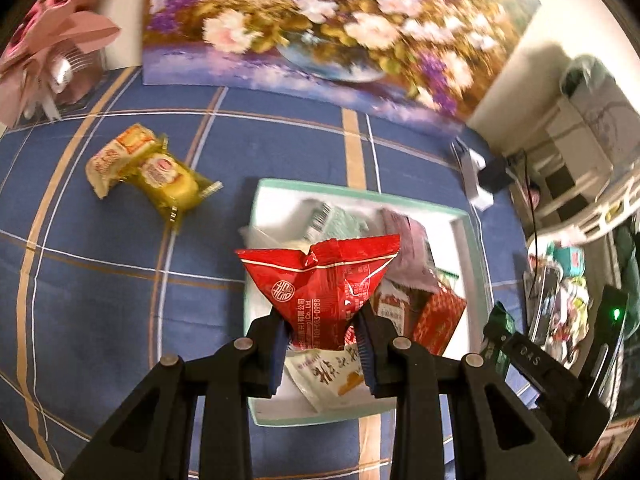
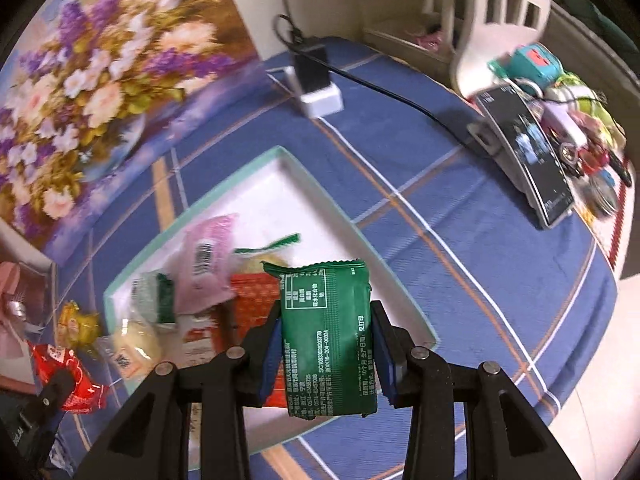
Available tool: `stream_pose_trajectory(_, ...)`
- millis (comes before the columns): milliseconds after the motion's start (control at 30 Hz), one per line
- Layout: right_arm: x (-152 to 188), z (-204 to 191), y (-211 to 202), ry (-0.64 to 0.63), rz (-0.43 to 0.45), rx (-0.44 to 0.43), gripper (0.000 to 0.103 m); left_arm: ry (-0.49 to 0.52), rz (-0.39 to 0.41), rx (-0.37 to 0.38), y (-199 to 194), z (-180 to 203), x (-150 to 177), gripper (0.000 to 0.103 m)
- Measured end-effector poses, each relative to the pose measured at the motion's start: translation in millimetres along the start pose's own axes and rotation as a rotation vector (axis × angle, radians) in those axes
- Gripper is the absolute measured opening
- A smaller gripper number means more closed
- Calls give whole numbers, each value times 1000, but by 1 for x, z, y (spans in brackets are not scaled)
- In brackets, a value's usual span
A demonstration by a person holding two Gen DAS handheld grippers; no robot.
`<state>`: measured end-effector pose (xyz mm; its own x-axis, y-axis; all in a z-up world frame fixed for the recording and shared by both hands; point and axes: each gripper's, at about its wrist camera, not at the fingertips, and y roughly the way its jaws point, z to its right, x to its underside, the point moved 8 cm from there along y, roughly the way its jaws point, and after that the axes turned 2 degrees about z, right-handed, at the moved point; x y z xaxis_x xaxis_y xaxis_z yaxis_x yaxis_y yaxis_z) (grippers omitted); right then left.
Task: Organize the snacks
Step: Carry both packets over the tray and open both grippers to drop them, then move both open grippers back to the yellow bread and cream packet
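My left gripper is shut on a red snack packet and holds it above the near end of a white box with a mint-green rim. The box holds several snack packets. My right gripper is shut on a green snack packet above the box's near right edge. The right gripper with its green packet shows at the right of the left wrist view. The left gripper and red packet show at lower left of the right wrist view. Two yellow snack packets lie on the blue checked cloth left of the box.
A flower painting leans at the back. A pink-bowed gift box stands at far left. A white charger block with a black plug and cable lies behind the box. A phone on a stand and clutter sit at right.
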<state>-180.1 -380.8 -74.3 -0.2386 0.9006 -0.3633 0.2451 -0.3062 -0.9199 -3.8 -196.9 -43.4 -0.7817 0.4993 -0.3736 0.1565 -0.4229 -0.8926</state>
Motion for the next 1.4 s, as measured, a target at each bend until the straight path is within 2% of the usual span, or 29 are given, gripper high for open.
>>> stream_pose_trajectory(300,13,4,20,-3,-72,-2,42,123,-86,-13,26,37,28,32)
stream_pose_trajectory(600,14,0,25,-9,-87,-7,43,158,-127,-39,39,46,40,33)
stream_pose_trajectory(633,13,0,25,-8,-88,-8,43,159,-128,-41,38,46,41,34)
stream_pose_trajectory(700,13,0,25,0,-88,-13,43,145,-138,-32,39,45,41,46)
stream_pose_trajectory(733,13,0,25,4,-88,-17,43,136,-141,-26,39,45,40,57)
stream_pose_trajectory(767,11,0,25,5,-87,-21,43,130,-143,-21,38,45,39,61)
stream_pose_trajectory(933,9,-2,20,3,-73,-28,43,140,-122,-22,30,48,35,62)
stream_pose_trajectory(1233,4,-7,8,-11,-46,-45,44,102,-54,-24,10,40,18,75)
stream_pose_trajectory(1300,4,-10,7,-15,-46,-56,47,74,-44,-41,8,32,14,79)
stream_pose_trajectory(1367,4,-14,6,-25,-46,-70,59,42,-31,-80,8,21,10,79)
stream_pose_trajectory(1400,4,-17,5,-32,-44,-74,61,31,-20,-103,7,15,8,79)
